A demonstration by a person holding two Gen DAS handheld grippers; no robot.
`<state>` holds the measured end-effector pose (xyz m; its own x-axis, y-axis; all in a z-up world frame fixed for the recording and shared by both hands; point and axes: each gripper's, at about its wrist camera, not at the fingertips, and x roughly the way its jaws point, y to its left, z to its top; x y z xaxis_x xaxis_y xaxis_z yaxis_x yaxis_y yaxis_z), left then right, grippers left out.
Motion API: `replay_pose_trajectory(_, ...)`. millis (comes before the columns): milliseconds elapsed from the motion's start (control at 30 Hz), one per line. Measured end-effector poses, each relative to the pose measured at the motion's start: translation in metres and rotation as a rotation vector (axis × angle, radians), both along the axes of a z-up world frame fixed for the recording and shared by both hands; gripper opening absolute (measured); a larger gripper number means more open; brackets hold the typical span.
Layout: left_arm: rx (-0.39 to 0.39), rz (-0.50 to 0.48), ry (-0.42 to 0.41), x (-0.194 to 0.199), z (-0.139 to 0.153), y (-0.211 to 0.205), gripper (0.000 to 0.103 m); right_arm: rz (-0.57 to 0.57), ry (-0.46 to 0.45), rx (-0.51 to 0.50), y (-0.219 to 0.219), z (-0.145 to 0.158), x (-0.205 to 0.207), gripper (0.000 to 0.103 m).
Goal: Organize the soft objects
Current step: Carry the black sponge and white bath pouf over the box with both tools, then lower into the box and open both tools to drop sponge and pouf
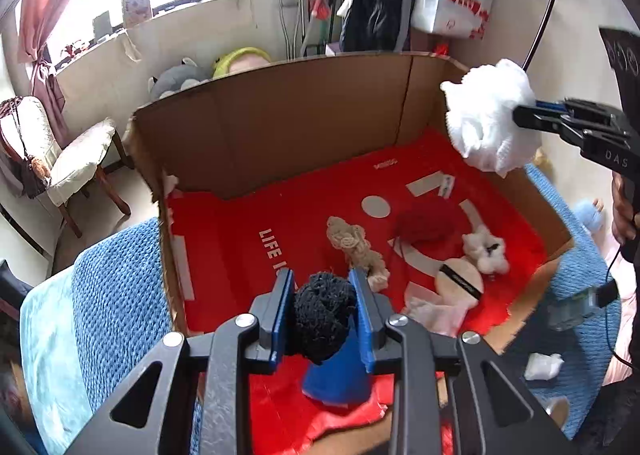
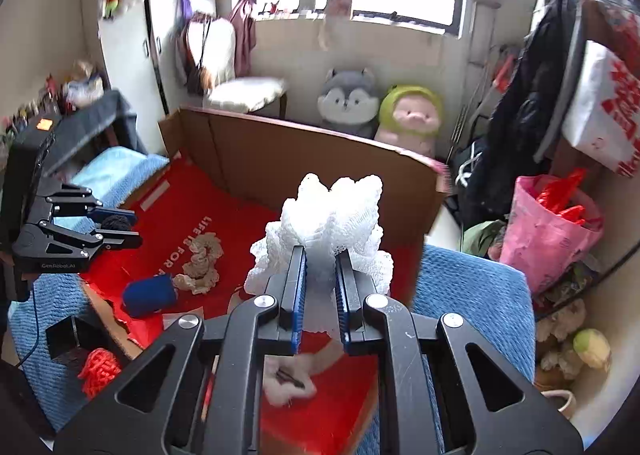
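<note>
Grippers both hold puffs above the box [image 1: 280,127]: left gripper [image 1: 324,311] clamps a black puff [image 1: 324,315], right gripper [image 2: 320,291] a white puff [image 2: 332,211].

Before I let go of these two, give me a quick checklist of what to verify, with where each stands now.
1. Left gripper shut on the black scrunchie: ok.
2. Right gripper shut on the white mesh puff: ok.
3. Both held above the cardboard box, over its red floor: ok.
4. Landing spots free: not ok, a beige scrunchie and blue roll lie underneath.
5. Grippers apart from each other: ok.
</note>
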<state>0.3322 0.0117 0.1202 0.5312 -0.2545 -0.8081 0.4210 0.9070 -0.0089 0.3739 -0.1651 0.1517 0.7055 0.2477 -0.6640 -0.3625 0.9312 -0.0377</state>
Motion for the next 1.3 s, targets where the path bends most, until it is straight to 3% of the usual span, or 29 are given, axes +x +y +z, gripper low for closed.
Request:
replay_pose_trajectory(300,0.117,-0.009,0.101,0.044,-0.028,-0.019,0.03,0.043,0.12,-0.084,0.034,-0.028,0.063,0.013)
replay_pose_trajectory(567,0.191,0.003,0.157,0.066,-0.051,-0.028,0.03,0.072,0.202,-0.13,0.062,-0.049,0.09,0.013)
replay_pose_trajectory(733,0.217,0.004,0.177,0.075,-0.062,-0.034,0.031,0.063,0.247,-0.172,0.066,-0.064,0.102,0.013)
replay_pose_trajectory(1300,0.202,0.023,0.185,0.09,-0.073,-0.03,0.033,0.044,0.303,-0.129,0.052,-0.066,0.114,0.016)
